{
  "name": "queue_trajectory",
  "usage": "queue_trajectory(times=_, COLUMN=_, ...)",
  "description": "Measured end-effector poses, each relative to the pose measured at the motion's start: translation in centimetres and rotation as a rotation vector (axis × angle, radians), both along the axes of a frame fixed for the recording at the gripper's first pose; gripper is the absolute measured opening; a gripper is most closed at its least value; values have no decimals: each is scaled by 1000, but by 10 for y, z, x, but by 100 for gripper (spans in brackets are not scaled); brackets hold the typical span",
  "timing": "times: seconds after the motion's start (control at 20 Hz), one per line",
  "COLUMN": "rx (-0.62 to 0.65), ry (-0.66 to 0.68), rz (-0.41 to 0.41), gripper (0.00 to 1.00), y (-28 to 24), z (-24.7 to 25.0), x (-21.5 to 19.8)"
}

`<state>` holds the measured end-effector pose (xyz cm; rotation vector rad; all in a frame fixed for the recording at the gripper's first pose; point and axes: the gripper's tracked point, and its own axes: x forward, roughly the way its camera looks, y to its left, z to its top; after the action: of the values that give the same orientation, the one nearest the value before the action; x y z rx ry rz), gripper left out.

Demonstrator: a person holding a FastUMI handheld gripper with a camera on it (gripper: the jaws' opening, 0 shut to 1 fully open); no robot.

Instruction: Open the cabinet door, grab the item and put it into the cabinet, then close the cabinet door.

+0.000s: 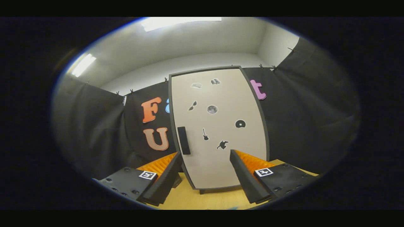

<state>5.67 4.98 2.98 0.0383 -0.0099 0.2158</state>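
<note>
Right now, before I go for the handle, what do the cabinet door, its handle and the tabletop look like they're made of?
Cabinet door: a smooth matte beige panel with a dark edge band, probably laminated board; small stickers on it.
Handle: a dark matte block at the door's left edge, likely plastic, hard to tell.
Tabletop: light wood-grain surface, wood or laminate.
The gripper has its fingers open, short of the door.

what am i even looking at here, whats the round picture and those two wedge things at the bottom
The camera rides on a hand-held gripper and looks forward along its two fingers, the wedges you noticed. A person carries it; there is no robot arm. The fingers are spread apart and hold nothing. Just beyond them stands a small cabinet on a wooden table. Its pale door, dotted with small stickers, is closed. The dark bar near the door's left edge is the handle, just above the left fingertip.
</note>
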Motion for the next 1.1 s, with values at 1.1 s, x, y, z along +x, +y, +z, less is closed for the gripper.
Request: queue_trajectory(times=1.1, rx=-107, ry=226, rz=-2, gripper=97, y=116, z=-81, x=210)
